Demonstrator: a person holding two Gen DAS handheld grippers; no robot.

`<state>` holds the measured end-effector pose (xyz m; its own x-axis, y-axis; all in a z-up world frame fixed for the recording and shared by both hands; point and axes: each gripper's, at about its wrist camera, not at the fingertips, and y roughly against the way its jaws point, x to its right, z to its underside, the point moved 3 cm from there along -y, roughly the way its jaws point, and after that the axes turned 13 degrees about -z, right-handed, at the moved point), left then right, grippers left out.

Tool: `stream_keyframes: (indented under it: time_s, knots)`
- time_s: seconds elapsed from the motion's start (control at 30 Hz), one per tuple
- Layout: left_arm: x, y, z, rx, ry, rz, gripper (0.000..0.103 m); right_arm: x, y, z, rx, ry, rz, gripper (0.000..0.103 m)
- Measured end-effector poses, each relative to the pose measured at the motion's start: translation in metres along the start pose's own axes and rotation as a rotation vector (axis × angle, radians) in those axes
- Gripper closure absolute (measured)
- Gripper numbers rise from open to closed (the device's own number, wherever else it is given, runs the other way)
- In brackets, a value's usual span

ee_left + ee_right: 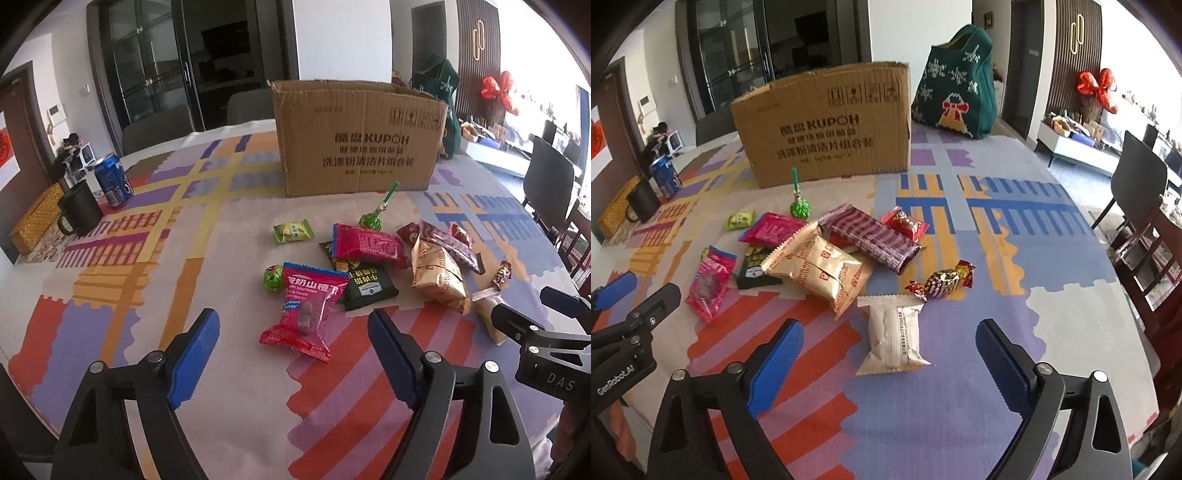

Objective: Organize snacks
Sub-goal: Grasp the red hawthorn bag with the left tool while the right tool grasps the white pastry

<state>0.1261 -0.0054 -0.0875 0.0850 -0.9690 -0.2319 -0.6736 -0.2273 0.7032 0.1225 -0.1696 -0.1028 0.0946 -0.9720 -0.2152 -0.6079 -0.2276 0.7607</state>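
Several wrapped snacks lie in a loose pile on the patterned tablecloth in front of an open cardboard box. My left gripper is open just above a pink hawthorn packet, which lies between and slightly beyond its blue fingertips, untouched. My right gripper is open over a white snack packet, pads apart from it. Near it lie a gold packet, a purple striped bar and a twisted candy. A green lollipop lies near the box.
A blue soda can and a black mug stand at the left of the table. A green knitted bag sits behind the box on the right. Dark chairs stand along the table's right edge.
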Motion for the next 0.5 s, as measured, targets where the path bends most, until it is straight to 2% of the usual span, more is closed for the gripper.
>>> stream_keyframes:
  time_s: [0.23,0.5]
  knots:
    - [0.007,-0.026,-0.005,-0.041,-0.021,0.026,0.026,0.009,-0.020,-0.003,-0.050,-0.041,0.009,0.021]
    - [0.010,-0.050,-0.006,-0.093,-0.020,0.050,0.037,0.012,-0.036,-0.002,-0.100,-0.057,0.012,0.033]
